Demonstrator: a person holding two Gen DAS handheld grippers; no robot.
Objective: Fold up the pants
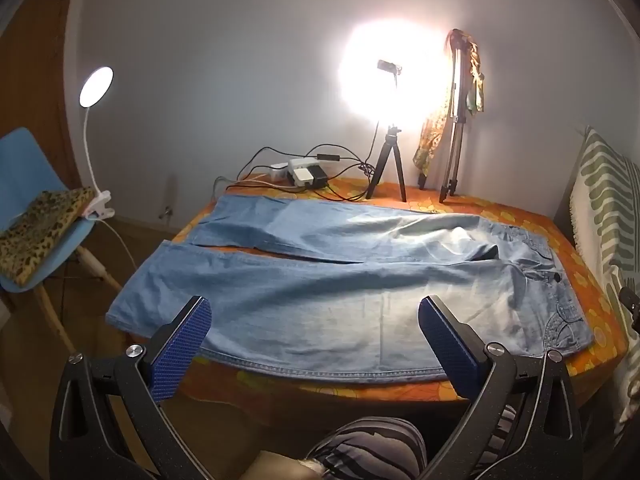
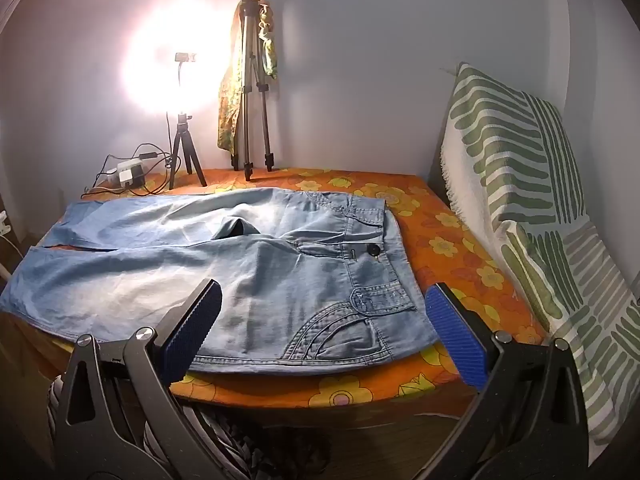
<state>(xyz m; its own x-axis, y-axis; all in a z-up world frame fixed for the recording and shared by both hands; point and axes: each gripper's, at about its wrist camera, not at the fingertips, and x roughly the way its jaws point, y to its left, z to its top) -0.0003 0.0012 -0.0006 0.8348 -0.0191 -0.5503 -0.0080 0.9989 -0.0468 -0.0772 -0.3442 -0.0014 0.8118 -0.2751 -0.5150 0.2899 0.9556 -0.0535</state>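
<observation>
Pants (image 1: 340, 280), one pair, lie flat mid-frame on your table (image 1: 400, 390), waistband right, two legs left. Your left gripper (image 1: 316, 338) and right gripper (image 2: 324, 322) each gape wide, holding nothing. Two tripods (image 2: 186, 160) stand at upper centre.

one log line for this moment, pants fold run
stage: pre-grasp | pants: flat, unfolded on table | left gripper: open, empty | right gripper: open, empty, near waistband
</observation>
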